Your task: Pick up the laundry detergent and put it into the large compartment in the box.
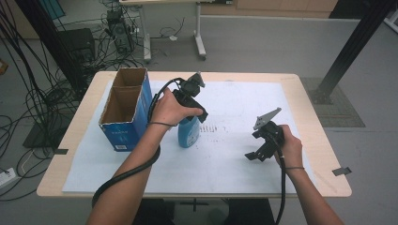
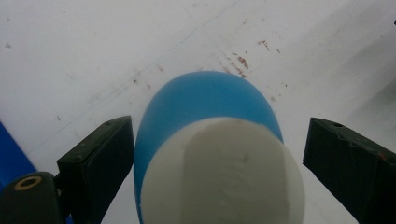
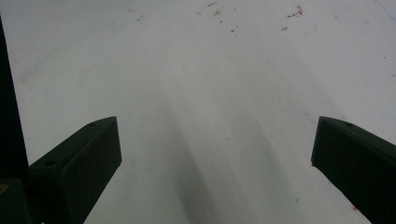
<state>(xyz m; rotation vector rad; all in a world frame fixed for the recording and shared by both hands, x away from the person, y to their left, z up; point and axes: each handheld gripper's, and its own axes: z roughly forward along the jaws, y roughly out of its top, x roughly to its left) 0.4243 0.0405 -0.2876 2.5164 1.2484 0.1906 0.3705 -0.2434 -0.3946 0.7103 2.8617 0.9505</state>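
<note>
a: left gripper [image 2: 215,154]?
b: jaws spread either side of the blue bottle [image 2: 210,107], white cap toward the camera; not clamped yet. right gripper [image 3: 215,154] gapes above bare white paper [image 3: 210,70].
a: progress?
b: early, i'd judge. the bottle stands upright just beside the open blue carton [image 1: 126,112], unlifted.

One blue bottle [image 1: 188,132] with a white cap stands on the table. One blue cardboard box [image 1: 126,110] with two open compartments sits beside it. One white paper sheet [image 1: 225,164] covers the tabletop. Two handheld grippers are present, left gripper [image 1: 199,112] and right gripper [image 1: 256,154].
</note>
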